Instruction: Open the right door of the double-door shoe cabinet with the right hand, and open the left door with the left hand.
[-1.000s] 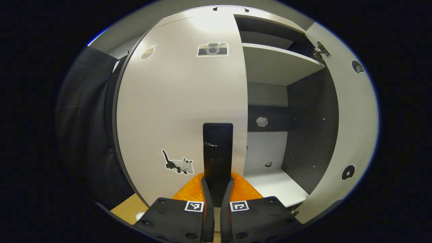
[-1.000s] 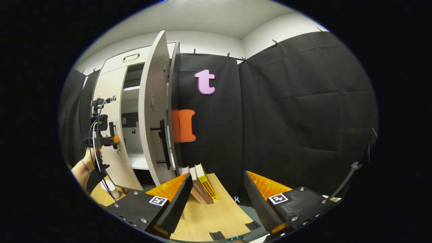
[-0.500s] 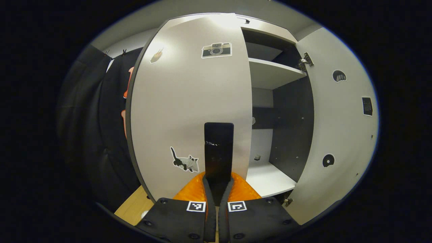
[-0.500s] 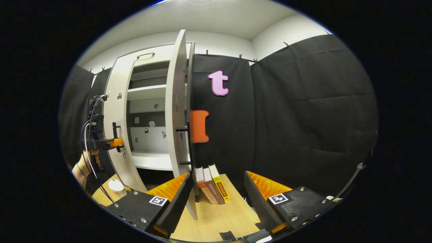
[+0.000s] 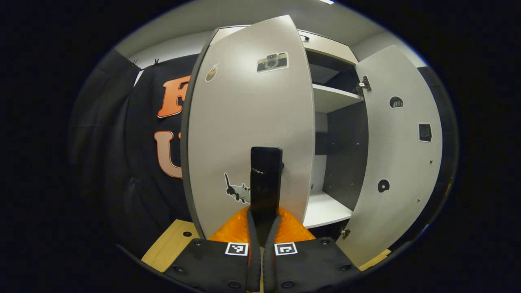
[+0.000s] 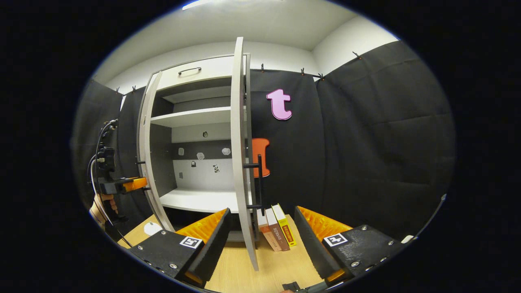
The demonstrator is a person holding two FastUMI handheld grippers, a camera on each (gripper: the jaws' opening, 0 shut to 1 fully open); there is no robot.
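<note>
The white shoe cabinet (image 6: 195, 73) stands with both doors swung out. In the left gripper view, the left door (image 5: 244, 122) carries stickers, and my left gripper (image 5: 263, 217) is shut on its upright black handle (image 5: 265, 179). The right door (image 5: 399, 162) hangs open at the right. In the right gripper view, the right door (image 6: 240, 162) appears edge-on with its black handle (image 6: 259, 183) on the far side. My right gripper (image 6: 261, 211) is open, with nothing pressed between its fingers. The left gripper (image 6: 122, 185) and a hand (image 6: 101, 203) are at the left door (image 6: 148, 162).
Inside are white shelves (image 6: 191, 118) and a white floor board (image 6: 199, 199). Three books (image 6: 279, 230) lean on the wooden table (image 6: 236, 268) behind the right door. A small white object (image 6: 152, 228) lies on the table near the left door. Black cloth walls surround the booth.
The left door has swung further out with my left gripper holding its handle. The right gripper view now faces the cabinet's inside more squarely; that gripper stays open.
</note>
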